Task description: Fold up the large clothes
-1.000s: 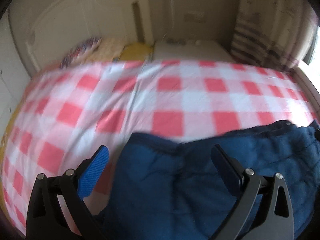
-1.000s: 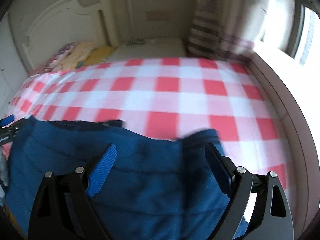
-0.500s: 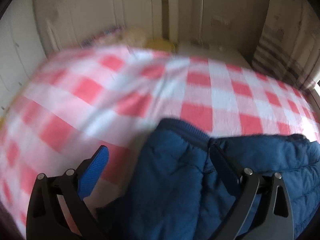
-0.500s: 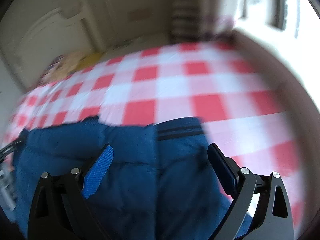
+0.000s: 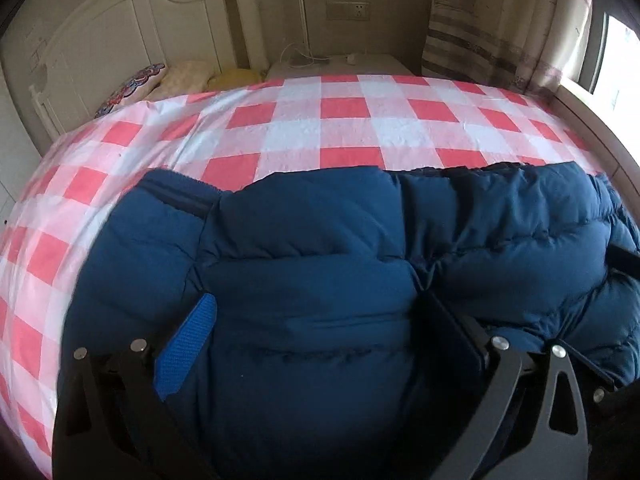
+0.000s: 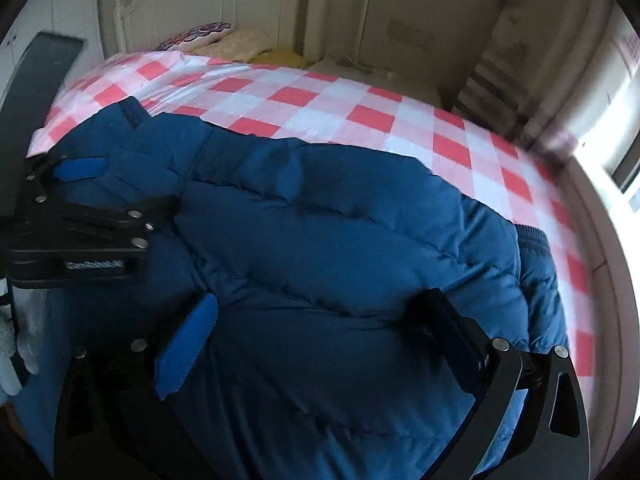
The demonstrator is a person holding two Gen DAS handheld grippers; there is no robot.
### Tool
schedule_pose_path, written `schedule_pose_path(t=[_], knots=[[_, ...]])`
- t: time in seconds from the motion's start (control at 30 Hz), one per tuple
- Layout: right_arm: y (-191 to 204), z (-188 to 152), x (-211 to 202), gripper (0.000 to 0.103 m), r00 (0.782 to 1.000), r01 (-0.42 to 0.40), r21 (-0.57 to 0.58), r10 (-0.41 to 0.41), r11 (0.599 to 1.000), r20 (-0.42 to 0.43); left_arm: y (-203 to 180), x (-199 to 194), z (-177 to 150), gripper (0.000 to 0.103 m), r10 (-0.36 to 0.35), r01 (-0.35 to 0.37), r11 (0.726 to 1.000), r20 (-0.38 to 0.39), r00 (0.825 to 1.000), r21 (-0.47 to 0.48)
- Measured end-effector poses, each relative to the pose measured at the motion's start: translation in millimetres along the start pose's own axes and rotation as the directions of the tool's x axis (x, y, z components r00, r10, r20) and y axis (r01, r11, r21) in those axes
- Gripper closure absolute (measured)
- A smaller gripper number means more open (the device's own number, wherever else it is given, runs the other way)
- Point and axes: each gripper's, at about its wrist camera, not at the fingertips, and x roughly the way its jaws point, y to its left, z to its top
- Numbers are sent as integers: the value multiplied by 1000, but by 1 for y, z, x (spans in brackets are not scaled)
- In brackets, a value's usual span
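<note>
While both grippers are pointing steeply down at the bed, the right gripper (image 6: pixel 316 334) is spreading its jaws wide, the blue jacket (image 6: pixel 340 240) bulging between them but unpinched. The left gripper (image 5: pixel 320 332) is standing open too, straddling a puffy fold of the jacket. No writing is readable anywhere. Beyond the fingertips the checked sheet (image 5: pixel 344 128) is stretching to the pillows (image 5: pixel 168 78) and headboard (image 5: pixel 132 20); a curtain (image 5: pixel 488 28) is hanging on the right.
</note>
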Motion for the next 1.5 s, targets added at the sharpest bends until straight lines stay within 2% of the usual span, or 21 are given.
schedule_pose_path(t=[0.3,0.43,0.53,0.63,0.7,0.77,0.83,0.9,0.97,1.07,1.13,1.17,1.27,1.37,1.43,1.47,1.5], knots=[[-2,-4,7,5,1000,-11,13,11,1000,7,0,-1,-7,2,6,-6,1000,26,1000,-1],[-5,-4,5,5,1000,-31,33,31,999,-3,8,-3,-5,2,-36,36,999,7,999,-31],[-12,-6,-15,5,1000,3,86,-5,996,22,22,-20,-9,2,-48,48,994,5,999,-99],[-17,-15,-51,5,995,-43,127,32,991,91,35,-52,-23,2,-93,97,987,31,995,-131],[-12,-25,-72,5,992,-42,90,30,995,125,40,-75,-35,2,-98,106,988,72,993,-117],[-6,-34,-71,5,995,-29,49,24,998,99,37,-79,-48,2,-100,105,991,67,993,-86],[4,-48,-48,5,999,-22,8,21,1000,24,27,-63,-62,2,-70,70,997,17,997,-27],[2,-55,-42,4,998,-45,33,43,998,53,17,-59,-73,2,-29,27,999,76,997,18],[0,-53,-40,4,998,-56,39,54,998,41,10,-57,-73,2,7,-10,999,74,997,40],[-2,-52,-41,5,998,-46,47,44,998,39,15,-56,-71,2,-21,20,1000,61,998,24],[3,-53,-56,5,998,23,47,-25,999,53,20,-66,-74,2,-22,22,1000,59,998,-2],[9,-56,-69,5,996,27,34,-30,999,81,22,-74,-77,2,-30,31,999,64,998,-20],[24,-67,-101,5,988,-15,-28,20,999,156,24,-108,-93,2,-108,113,993,112,988,-41],[36,-87,-114,5,987,-4,-75,16,997,162,12,-129,-114,2,-121,121,993,134,984,9],[39,-102,-96,5,993,-5,-98,16,995,113,-3,-124,-132,2,-126,120,991,104,987,62],[37,-110,-85,4,994,-17,-82,26,996,104,-11,-114,-141,2,-93,85,992,97,991,92],[32,-118,-79,4,986,-50,-44,56,998,155,-12,-109,-147,2,-79,65,992,126,989,106]])
